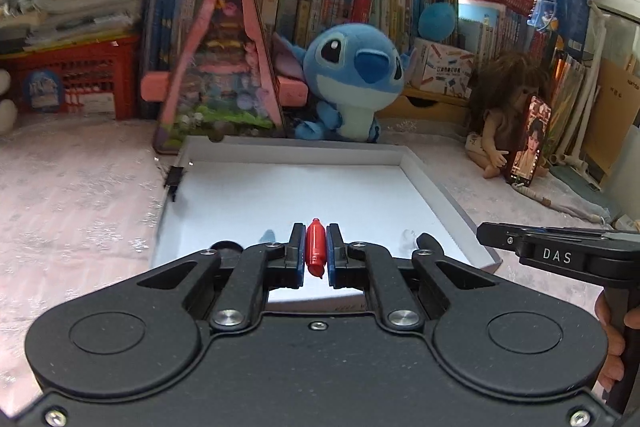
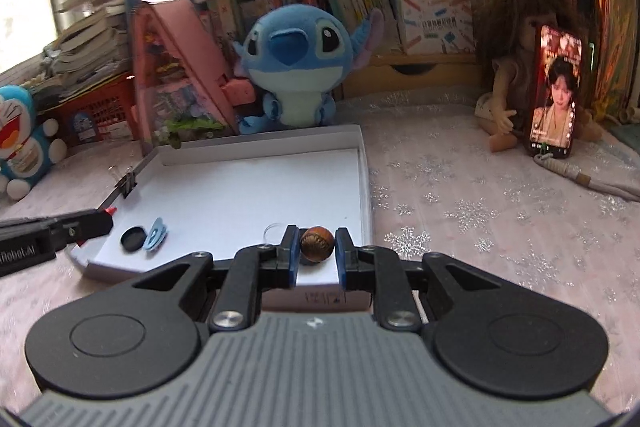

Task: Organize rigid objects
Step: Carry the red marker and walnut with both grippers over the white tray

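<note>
A shallow white box tray (image 1: 440,195) lies on the pink cloth; it also shows in the right wrist view (image 2: 362,155). My left gripper (image 1: 316,247) is shut on a small red capsule-shaped piece (image 1: 315,247) and holds it over the tray's near part. My right gripper (image 2: 317,245) is shut on a brown patterned ball (image 2: 317,243) over the tray's near right corner. A black round cap (image 2: 133,238), a light blue clip (image 2: 155,234) and a clear ring (image 2: 274,230) lie in the tray. A black binder clip (image 2: 127,183) sits on the tray's left wall.
A Stitch plush (image 1: 352,83), a pink triangular toy house (image 1: 224,67), a doll holding a lit phone (image 2: 554,91), a red basket (image 1: 76,79) and shelves of books (image 1: 320,7) stand behind the tray. A Doraemon plush (image 2: 20,135) stands at the far left.
</note>
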`<move>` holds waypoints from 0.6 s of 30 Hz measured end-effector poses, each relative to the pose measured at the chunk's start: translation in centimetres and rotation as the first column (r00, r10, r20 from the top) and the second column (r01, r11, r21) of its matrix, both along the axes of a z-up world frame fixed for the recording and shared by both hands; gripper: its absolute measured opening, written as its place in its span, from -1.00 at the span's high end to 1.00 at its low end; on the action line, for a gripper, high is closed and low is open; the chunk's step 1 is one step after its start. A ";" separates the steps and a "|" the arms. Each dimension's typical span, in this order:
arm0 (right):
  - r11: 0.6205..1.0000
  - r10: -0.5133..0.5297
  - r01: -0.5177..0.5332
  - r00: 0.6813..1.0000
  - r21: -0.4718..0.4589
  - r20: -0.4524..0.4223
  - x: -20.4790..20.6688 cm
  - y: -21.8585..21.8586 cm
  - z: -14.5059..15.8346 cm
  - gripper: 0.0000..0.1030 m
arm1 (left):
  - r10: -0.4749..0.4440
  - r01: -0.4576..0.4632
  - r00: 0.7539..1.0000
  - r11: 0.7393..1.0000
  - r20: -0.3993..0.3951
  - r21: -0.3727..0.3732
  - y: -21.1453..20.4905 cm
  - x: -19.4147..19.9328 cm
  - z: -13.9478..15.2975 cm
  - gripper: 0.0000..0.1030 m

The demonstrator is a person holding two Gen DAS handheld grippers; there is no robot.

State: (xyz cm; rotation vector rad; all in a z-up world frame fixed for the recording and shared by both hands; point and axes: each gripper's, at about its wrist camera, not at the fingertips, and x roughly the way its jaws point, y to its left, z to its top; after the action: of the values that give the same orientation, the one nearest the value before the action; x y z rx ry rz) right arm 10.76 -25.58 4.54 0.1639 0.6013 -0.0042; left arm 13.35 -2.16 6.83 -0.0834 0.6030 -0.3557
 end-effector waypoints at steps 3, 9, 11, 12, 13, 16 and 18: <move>0.999 -0.025 0.027 0.999 0.037 -0.036 1.6 -0.6 0.0 0.56 | 0.003 -0.004 0.999 1.000 -0.046 -0.022 -0.4 2.1 -0.4 0.82; 0.994 -0.049 0.058 0.993 0.088 -0.103 3.7 -1.3 -1.0 0.56 | 0.025 -0.029 0.993 0.999 -0.114 -0.032 -1.0 4.8 -1.7 0.82; 0.995 -0.055 0.065 0.992 0.082 -0.116 4.0 -1.2 -1.4 0.56 | 0.020 -0.023 0.991 0.999 -0.129 -0.025 -1.3 5.2 -2.2 0.82; 0.995 -0.057 0.067 0.991 0.079 -0.121 4.2 -1.2 -1.6 0.56 | 0.019 -0.022 0.991 1.000 -0.131 -0.019 -1.5 5.4 -2.4 0.82; 0.995 -0.058 0.068 0.990 0.077 -0.125 4.3 -1.1 -1.7 0.56 | 0.018 -0.019 0.991 1.000 -0.131 -0.010 -1.7 5.4 -2.6 0.82; 0.995 -0.061 0.072 0.989 0.072 -0.137 4.6 -1.0 -2.0 0.56 | 0.016 -0.016 0.991 1.000 -0.130 -0.001 -2.1 5.7 -2.9 0.82; 0.995 -0.063 0.073 0.988 0.066 -0.144 4.8 -0.9 -2.2 0.56 | 0.013 -0.013 0.991 1.000 -0.132 0.006 -2.4 5.8 -3.1 0.82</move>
State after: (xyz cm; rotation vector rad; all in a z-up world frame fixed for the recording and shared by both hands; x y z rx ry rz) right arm 15.55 -26.51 2.38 0.2551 0.7381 -0.0614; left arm 19.11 -4.52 3.70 -0.1063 0.7345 -0.3378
